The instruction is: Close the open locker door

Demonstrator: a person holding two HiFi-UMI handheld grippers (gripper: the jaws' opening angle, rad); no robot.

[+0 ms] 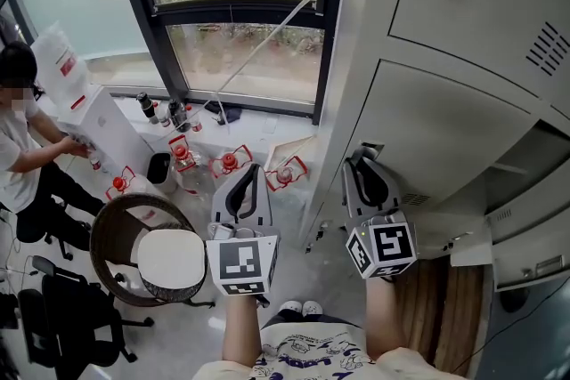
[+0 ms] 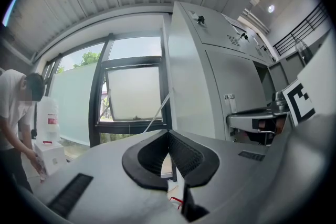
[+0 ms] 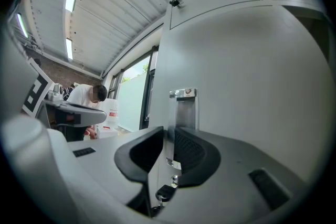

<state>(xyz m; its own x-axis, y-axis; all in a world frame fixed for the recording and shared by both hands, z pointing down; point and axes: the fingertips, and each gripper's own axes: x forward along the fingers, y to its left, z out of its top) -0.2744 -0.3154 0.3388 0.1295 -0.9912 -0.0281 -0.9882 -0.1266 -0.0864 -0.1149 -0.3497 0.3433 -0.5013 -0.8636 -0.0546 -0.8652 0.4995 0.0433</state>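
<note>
Over at nine o'clock, the left gripper is hovering, its ribbed black pads pressed together on nothing. Toward three o'clock, the right gripper is pinching the thin free edge of the smooth grey sheet-metal locker door, which is standing upright, long axis vertical, swung outward. Only the right gripper view is showing its chrome latch plate and dangling key.

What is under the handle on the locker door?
A key hangs under the handle, glimpsed between the right gripper's jaws, which clamp the door. The jaws cover most of the lock.
</note>
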